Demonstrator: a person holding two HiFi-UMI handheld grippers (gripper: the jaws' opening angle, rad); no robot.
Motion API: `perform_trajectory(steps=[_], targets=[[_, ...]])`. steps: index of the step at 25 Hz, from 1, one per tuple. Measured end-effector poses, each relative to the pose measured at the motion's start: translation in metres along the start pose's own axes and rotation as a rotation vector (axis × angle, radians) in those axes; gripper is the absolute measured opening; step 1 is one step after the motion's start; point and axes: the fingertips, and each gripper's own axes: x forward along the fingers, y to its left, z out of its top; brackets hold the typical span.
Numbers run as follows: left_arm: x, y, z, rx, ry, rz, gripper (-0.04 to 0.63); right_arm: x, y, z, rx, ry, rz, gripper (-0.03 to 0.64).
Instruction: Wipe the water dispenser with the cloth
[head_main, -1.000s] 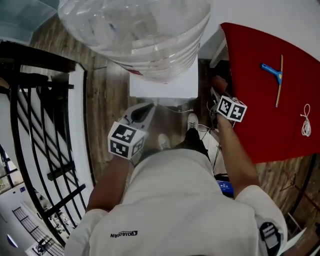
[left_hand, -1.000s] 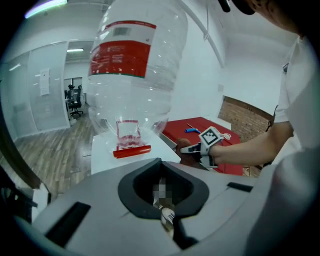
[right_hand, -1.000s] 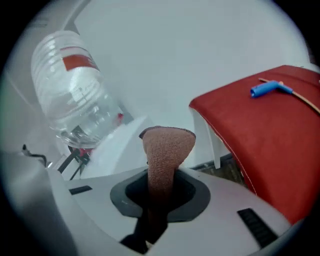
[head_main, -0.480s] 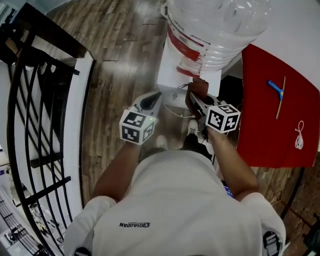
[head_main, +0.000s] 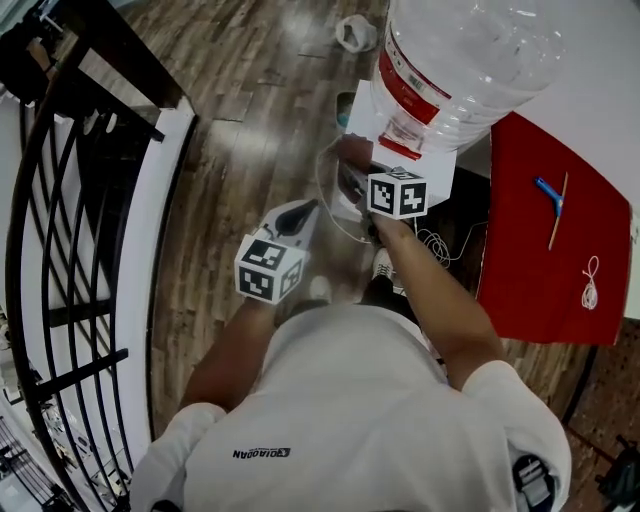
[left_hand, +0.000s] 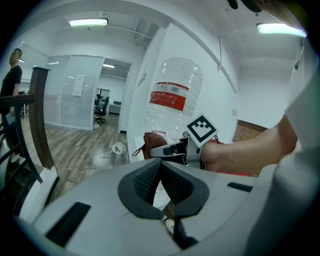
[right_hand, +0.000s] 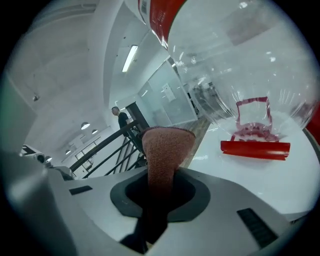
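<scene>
- The right gripper had its jaws closed tight on a rust-brown woven cloth. The cloth's folded end stood up out of the jaws, and the rest hung down behind them.
- The left gripper had its black ribbed pads pressed together with nothing between them. It was held back, nearer the person's body, with the right gripper ahead of it and to its right.
- The white, box-shaped water dispenser lay straight ahead of the right gripper's jaws. Its glossy top spread out just beyond the cloth's tip.
- The large clear plastic water bottle rose ahead of the right gripper and above it.
- I could not tell from any view whether the cloth was already touching the top.
- By my reading, the step in hand was bringing the cloth onto the dispenser's top at the front edge, where a wiping stroke would start.
- The next move would call for pressing the cloth's free end flat on the white surface. It would then need to be drawn across the top and around the bottle's neck without knocking the bottle.
- The bottle carried a red wrap-around label with pale print too small to read.
- A red band at the bottle's foot showed no legible writing.
- Each gripper's cube bore black-and-white square markers, not words.
</scene>
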Motion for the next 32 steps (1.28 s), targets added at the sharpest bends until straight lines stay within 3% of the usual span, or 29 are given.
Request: perform_trajectory(steps=[7,17,32], targets=[[-0.021,0.014,-0.009,-0.011,-0.014,0.029,-0.011,-0.003,-0.020,-0.008,0.029,0.008,-0.069,0.055],[-0.010,-0.007,-0.022,0.041,0.024,-0.064,-0.011,-0.054,-0.071,-0.014,0.080,-0.044,-0.200,0.055],[0.003,-0.014,-0.034,0.067,0.057,-0.142,-0.011,-0.147,-0.152,-0.030,0.088,-0.111,-0.417,0.055]])
